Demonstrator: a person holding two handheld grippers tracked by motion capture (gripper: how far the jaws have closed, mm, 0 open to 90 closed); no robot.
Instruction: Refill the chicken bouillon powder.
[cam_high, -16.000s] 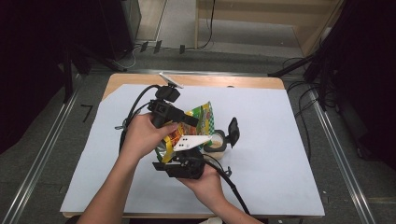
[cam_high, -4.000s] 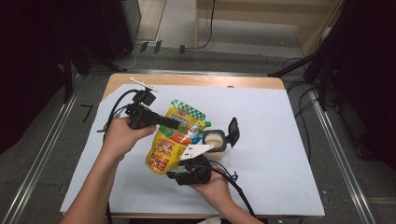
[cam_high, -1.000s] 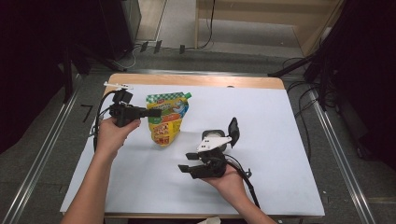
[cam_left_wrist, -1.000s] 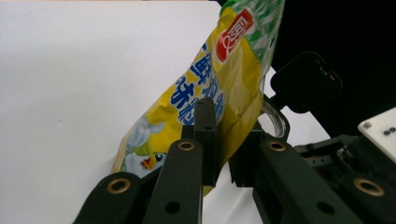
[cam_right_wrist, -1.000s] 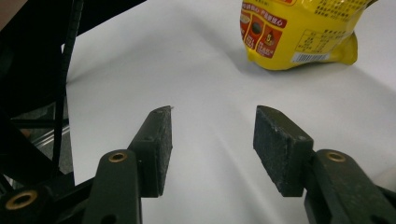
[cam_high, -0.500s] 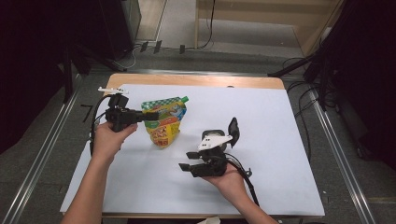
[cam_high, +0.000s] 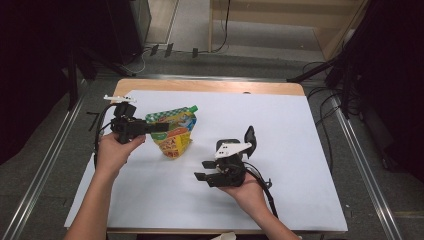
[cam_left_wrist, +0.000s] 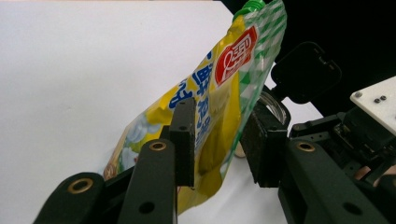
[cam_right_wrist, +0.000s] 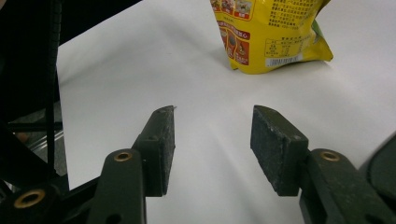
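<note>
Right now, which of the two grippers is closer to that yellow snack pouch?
Left. The left gripper has its jaws around the pouch; the right gripper sits apart from it, open over the white sheet.

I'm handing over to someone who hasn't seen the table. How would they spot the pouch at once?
Start from the white sheet covering the table and look to its left part. There the left tongs pinch a standing pouch. It is the one colourful thing there: yellow and printed, green checks at the top, a green spout cap.

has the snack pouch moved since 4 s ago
Yes. The pouch, clamped in the left gripper, went left and toward the table's far wooden edge.
</note>
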